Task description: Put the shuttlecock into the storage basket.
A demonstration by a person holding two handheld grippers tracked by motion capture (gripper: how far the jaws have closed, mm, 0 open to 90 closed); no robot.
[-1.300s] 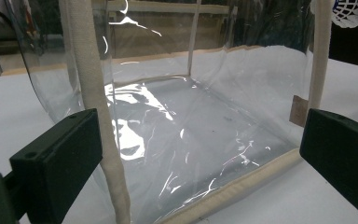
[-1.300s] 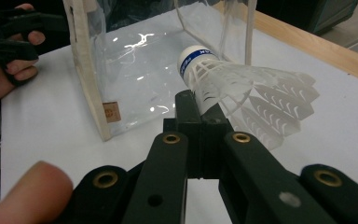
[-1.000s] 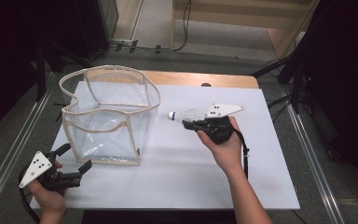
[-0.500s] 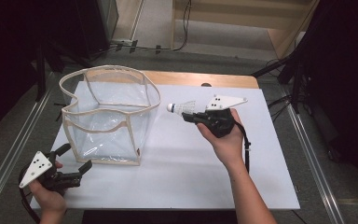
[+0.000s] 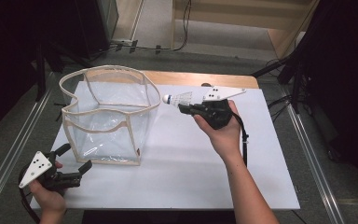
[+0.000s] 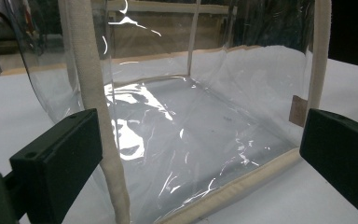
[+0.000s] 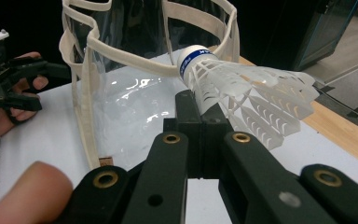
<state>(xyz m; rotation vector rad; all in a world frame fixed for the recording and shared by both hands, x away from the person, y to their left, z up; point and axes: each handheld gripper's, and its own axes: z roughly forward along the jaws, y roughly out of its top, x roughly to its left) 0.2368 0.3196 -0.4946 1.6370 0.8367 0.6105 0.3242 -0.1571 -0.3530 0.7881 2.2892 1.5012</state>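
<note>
Behind the bag's (image 6: 177, 140) glare, details blur.

The right gripper (image 7: 200, 112) pinches a white shuttlecock (image 7: 242, 93) by its skirt, cork end toward the clear bag (image 7: 121, 88) standing on the white table (image 7: 37, 135).

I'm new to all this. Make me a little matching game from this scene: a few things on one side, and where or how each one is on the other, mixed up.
Things:
1. shuttlecock
2. clear bag
3. left claw
4. right claw

States:
A. open, low at the table's near left corner
B. standing open on the white table
C. shut, raised beside the bag's rim
D. pinched by its skirt, cork end toward the bag

Pairs: 1-D, 2-B, 3-A, 4-C
</note>
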